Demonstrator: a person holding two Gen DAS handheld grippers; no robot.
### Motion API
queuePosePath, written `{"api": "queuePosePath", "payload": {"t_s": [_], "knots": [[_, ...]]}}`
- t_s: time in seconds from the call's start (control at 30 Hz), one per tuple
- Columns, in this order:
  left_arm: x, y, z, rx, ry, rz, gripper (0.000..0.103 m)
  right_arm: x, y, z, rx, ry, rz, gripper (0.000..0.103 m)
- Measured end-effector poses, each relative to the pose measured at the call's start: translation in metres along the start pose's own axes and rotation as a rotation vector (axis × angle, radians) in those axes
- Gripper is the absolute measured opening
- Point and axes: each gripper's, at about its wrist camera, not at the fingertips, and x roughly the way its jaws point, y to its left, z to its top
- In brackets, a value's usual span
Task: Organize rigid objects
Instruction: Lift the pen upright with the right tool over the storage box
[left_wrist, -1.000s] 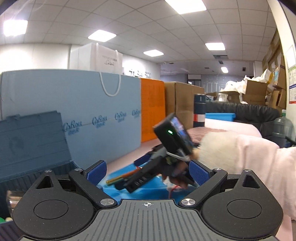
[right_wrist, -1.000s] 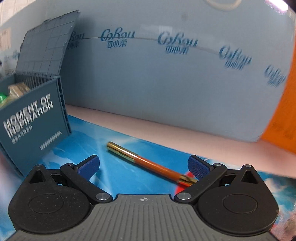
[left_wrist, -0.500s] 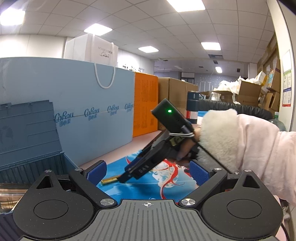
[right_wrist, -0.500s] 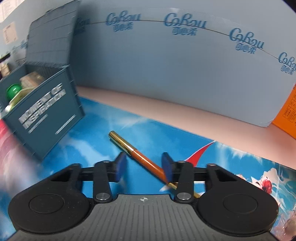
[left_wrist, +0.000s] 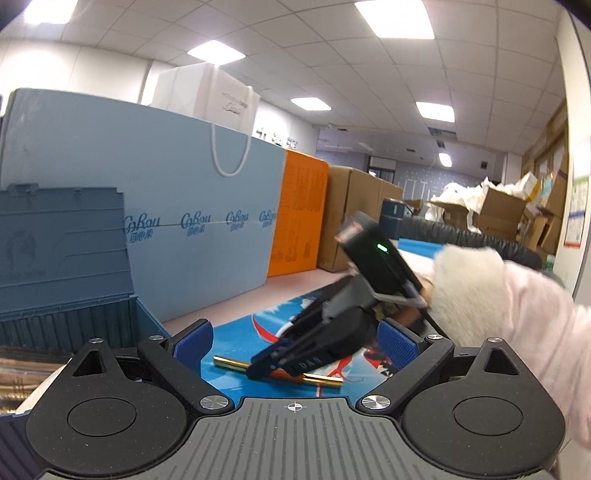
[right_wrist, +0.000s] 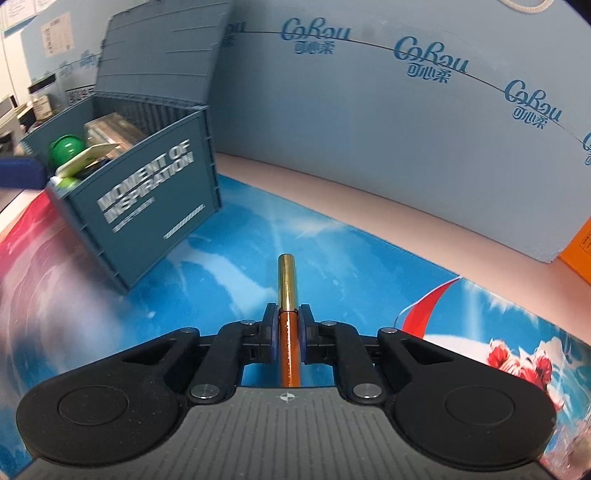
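Since 0.5 s ago, the 2 fingers of the right gripper (right_wrist: 287, 329) have been brought together from a half-spread stance, and the pen (right_wrist: 287, 306) is now pinched between them at its orange barrel. The pen, seen lying diagonally before, is now lined up straight ahead in the right wrist view, with its gold cap projecting forward past the blue pads (right_wrist: 272, 332).

In the left wrist view, the same pen (left_wrist: 229, 363) is seen lying low over the blue printed mat (left_wrist: 240, 332), its middle hidden by the right gripper (left_wrist: 271, 360) closed across it; whether it rests on the mat or is just lifted cannot be told. The right gripper is held by a hand in a pink fleecy sleeve (left_wrist: 517, 314).

The left gripper (left_wrist: 295, 341) is kept back from the pen, its fingers spread wide with nothing between them.

A blue-grey storage crate (right_wrist: 147, 192) with its lid raised is seen on the mat, left of the pen and apart from it. A green round object (right_wrist: 66, 147) and other items are held inside. A light blue printed panel (right_wrist: 406, 110) stands behind on the pink counter (right_wrist: 369, 210).
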Motion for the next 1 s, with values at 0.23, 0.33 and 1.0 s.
{"api": "queuePosePath", "payload": {"t_s": [0.23, 0.33, 1.0], "knots": [[-0.005, 0.024, 0.008, -0.171, -0.009, -0.023, 0.098, -0.042, 0.006, -0.019, 0.021, -0.101, -0.047, 0.01], [-0.007, 0.035, 0.012, -0.256, -0.013, -0.034, 0.098, -0.066, 0.01, -0.022, 0.019, -0.145, -0.089, 0.01], [-0.079, 0.102, 0.04, -0.467, -0.22, 0.052, 0.098, -0.121, 0.117, 0.054, -0.227, -0.559, -0.078, 0.01]]}}
